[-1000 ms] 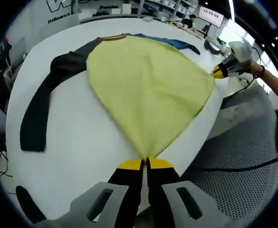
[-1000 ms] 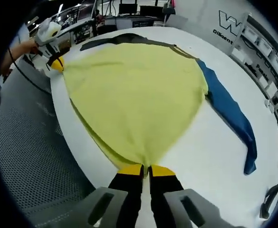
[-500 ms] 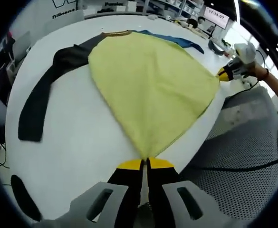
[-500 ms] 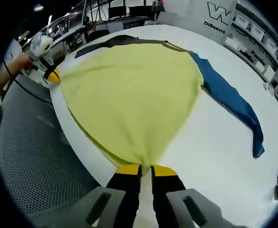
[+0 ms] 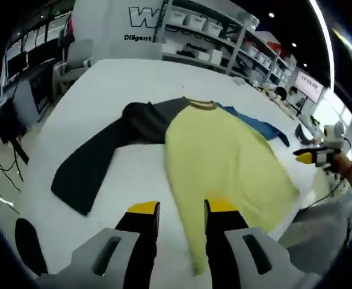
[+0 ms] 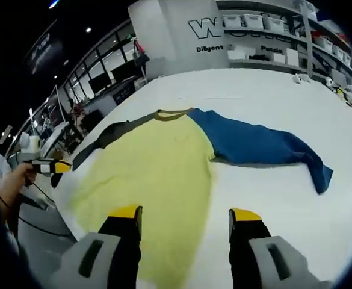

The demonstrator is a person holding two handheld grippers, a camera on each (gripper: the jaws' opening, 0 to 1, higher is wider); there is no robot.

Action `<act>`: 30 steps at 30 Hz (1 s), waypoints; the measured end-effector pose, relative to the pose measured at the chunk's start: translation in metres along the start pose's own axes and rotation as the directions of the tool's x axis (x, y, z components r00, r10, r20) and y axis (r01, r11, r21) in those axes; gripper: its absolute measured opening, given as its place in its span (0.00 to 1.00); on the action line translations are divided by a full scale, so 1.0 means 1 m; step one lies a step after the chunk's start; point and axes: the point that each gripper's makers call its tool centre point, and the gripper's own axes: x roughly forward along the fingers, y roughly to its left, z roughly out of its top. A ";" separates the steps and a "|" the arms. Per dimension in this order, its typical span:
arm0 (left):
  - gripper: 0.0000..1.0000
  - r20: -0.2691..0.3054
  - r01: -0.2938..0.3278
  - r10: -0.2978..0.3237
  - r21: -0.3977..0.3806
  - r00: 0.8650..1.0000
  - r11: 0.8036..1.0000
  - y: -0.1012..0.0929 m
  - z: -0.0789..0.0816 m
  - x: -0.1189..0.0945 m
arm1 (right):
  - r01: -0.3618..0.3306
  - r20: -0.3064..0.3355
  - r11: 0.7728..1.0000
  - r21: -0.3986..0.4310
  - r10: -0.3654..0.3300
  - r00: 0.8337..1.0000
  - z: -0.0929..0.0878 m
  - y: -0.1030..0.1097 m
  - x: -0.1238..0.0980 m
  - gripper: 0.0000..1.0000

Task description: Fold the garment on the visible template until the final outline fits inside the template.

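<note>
in the left gripper view, the left gripper (image 5: 182, 212) stands with its 2 jaws apart, holding nothing, above the white table (image 5: 103, 78). the garment (image 5: 224, 162) lies flat there, yellow body, dark sleeve (image 5: 97, 162) spread to one side. the right gripper (image 5: 313, 158) hovers off the table edge.

in the right gripper view, the right gripper (image 6: 186, 218) is spread wide and empty over the garment's hem; the blue sleeve (image 6: 260, 147) stretches away.
</note>
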 end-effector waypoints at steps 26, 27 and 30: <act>0.33 0.087 -0.102 0.127 -0.243 0.988 0.965 0.029 0.054 0.110 | 0.159 0.055 0.974 0.160 -0.170 0.984 0.057 -0.118 0.044 0.62; 0.32 0.082 -0.103 0.126 -0.237 0.989 0.966 0.029 0.053 0.111 | 0.166 0.055 0.974 0.154 -0.176 0.983 0.058 -0.121 0.044 0.62; 0.24 0.086 -0.115 0.139 -0.238 0.987 0.964 0.031 0.056 0.120 | 0.199 0.054 0.972 0.125 -0.207 0.977 0.060 -0.137 0.040 0.63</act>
